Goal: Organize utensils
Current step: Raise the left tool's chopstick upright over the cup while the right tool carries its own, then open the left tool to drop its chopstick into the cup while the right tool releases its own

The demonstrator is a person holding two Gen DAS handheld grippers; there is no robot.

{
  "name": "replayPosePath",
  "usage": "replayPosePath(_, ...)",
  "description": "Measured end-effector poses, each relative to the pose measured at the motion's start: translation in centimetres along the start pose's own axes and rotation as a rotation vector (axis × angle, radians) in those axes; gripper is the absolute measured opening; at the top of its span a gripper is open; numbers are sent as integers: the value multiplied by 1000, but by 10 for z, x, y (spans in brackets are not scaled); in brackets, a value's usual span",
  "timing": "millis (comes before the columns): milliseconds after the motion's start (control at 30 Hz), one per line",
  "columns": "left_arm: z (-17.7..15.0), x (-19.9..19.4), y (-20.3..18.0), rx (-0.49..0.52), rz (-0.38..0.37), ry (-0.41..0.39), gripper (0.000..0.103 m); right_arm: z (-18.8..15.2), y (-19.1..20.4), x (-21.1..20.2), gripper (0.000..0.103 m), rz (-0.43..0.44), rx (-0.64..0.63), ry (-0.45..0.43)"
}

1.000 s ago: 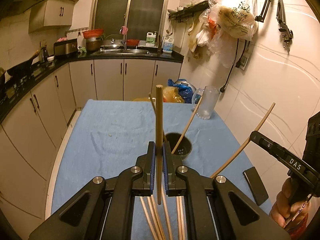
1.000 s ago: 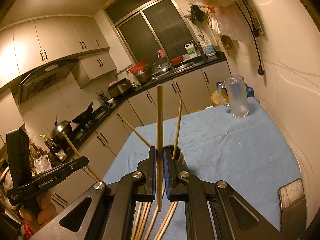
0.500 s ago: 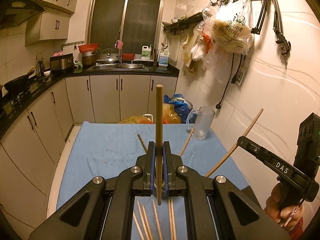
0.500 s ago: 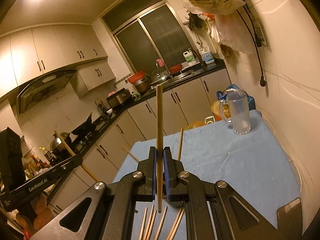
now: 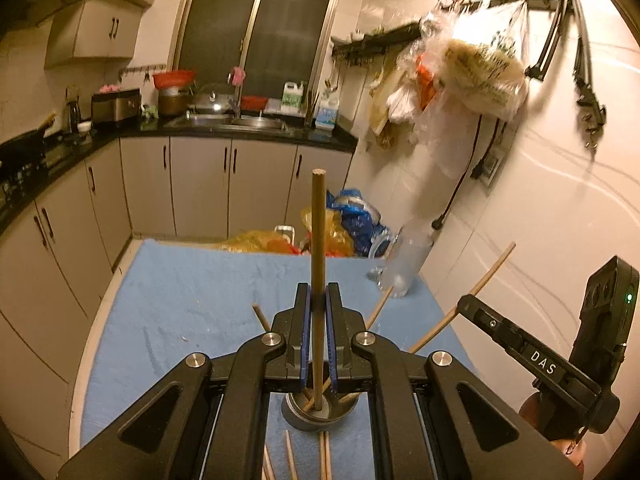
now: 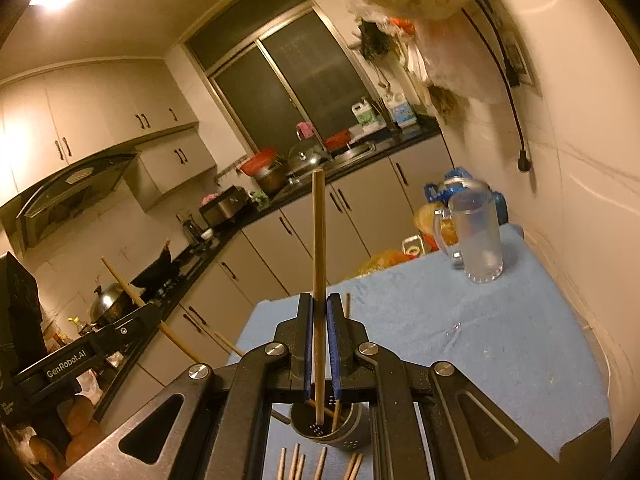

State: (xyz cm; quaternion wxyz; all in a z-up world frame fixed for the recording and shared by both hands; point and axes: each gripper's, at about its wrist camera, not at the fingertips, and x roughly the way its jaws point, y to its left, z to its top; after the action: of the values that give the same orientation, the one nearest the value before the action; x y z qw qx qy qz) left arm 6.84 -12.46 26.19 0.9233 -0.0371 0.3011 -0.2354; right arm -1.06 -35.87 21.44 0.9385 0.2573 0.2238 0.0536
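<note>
Step in hand: both grippers carry one chopstick each over the metal holder, so this looks like the drop-in stage of sorting the utensils.
Left gripper: jaws pinching a chopstick that stands upright, its lower tip over the holder's mouth (possibly just inside; hard to tell).
Right gripper: jaws likewise clamped on an upright chopstick, lower end pointing into the perforated holder.
Holder: stands on the blue table cloth, with a few sticks leaning out of it at angles.
Loose chopsticks: several lie flat on the cloth just in front of the holder, not yet collected.
Nearby: a glass mug stands well apart at the far corner by the wall.
Next move, as I judge it: lower each stick deeper, then part the jaws so it slides in without striking the leaning ones or tipping the holder.
</note>
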Motion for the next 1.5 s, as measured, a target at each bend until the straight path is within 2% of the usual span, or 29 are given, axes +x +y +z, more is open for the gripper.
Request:
replayPosePath(233, -20, 39, 9, -20, -3, 93, 7, -16, -13, 36, 8, -27, 9, 99)
replayPosePath(600, -36, 62, 22, -33, 6, 140, 7, -41, -19, 73, 8, -36, 22, 196)
replayPosePath(933, -40, 61, 28, -34, 8, 147, 7, -43, -16, 85, 10, -44, 19, 214)
replayPosePath(1500, -46, 33, 25, -22, 17, 115, 7, -46, 4, 56, 10, -76, -47, 166)
